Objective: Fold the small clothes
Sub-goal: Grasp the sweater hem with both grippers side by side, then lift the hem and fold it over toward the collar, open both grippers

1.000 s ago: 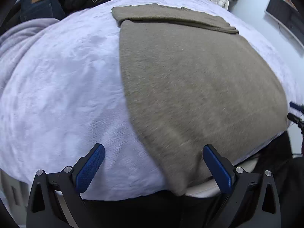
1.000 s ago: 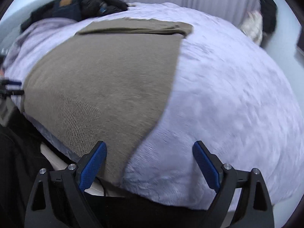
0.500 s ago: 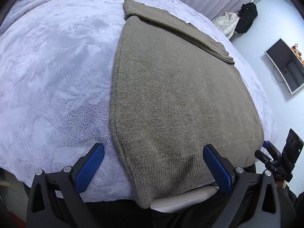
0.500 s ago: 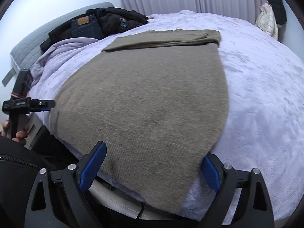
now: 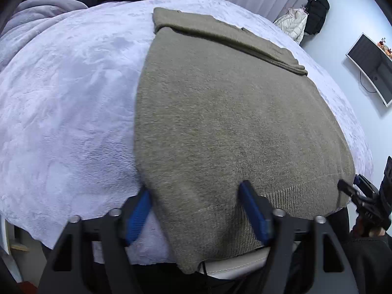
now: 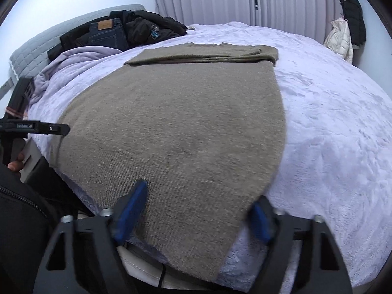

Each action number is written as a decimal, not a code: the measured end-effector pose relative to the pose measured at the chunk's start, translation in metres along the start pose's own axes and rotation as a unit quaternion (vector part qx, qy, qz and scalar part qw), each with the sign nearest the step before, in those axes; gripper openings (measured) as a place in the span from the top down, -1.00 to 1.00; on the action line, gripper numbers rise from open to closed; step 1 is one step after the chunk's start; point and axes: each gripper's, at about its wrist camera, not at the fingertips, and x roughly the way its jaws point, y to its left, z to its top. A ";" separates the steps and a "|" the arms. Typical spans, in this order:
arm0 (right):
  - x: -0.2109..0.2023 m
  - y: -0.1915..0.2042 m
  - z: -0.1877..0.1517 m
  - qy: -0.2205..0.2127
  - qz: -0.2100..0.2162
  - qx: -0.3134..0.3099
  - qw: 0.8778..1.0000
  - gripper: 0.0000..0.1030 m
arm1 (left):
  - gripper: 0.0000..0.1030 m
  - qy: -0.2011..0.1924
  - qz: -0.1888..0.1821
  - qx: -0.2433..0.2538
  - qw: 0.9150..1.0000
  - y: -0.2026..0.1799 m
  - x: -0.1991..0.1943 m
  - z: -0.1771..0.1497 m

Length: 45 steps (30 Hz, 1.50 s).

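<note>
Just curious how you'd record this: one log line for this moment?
step: grasp hem | left gripper: open at sweater corner | right gripper: open at other corner | bed

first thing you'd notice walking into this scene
A big olive-brown knit sweater lies flat across the lavender fleece blanket, its far end already folded over and its ribbed hem hanging off the near bed edge. The left gripper and right gripper each straddle a bottom corner of it, jaws partly closed around the fabric. Dark jeans and a black jacket are piled at the headboard.
</note>
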 end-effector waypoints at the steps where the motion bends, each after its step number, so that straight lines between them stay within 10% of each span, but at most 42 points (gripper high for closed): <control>1: -0.003 -0.004 0.002 0.003 0.008 0.009 1.000 -0.08 | -0.13 -0.004 -0.005 -0.005 1.000 0.003 -0.002 -0.001; 3: -0.007 -0.013 0.003 0.009 0.032 0.028 0.999 0.20 | -0.13 -0.008 -0.014 -0.014 1.000 0.008 -0.005 -0.003; 8: -0.004 -0.021 0.000 0.011 0.053 0.052 0.997 0.20 | -0.14 -0.020 -0.027 -0.031 0.999 0.016 -0.003 -0.005; 10: -0.002 -0.021 0.001 0.009 0.052 0.064 0.997 0.28 | 0.27 -0.025 -0.025 -0.026 0.999 0.016 -0.007 -0.006; 12: -0.004 -0.018 0.004 0.014 0.068 0.067 0.995 0.77 | 0.62 -0.023 -0.039 -0.023 0.999 0.019 -0.011 -0.007; 26: -0.055 -0.018 0.040 -0.066 0.092 0.089 0.990 0.78 | 0.73 -0.101 -0.077 -0.005 0.992 0.012 -0.063 0.027; 45: -0.024 -0.060 0.206 -0.127 0.101 0.129 0.978 0.78 | 0.73 -0.146 -0.092 -0.074 0.982 0.015 -0.034 0.200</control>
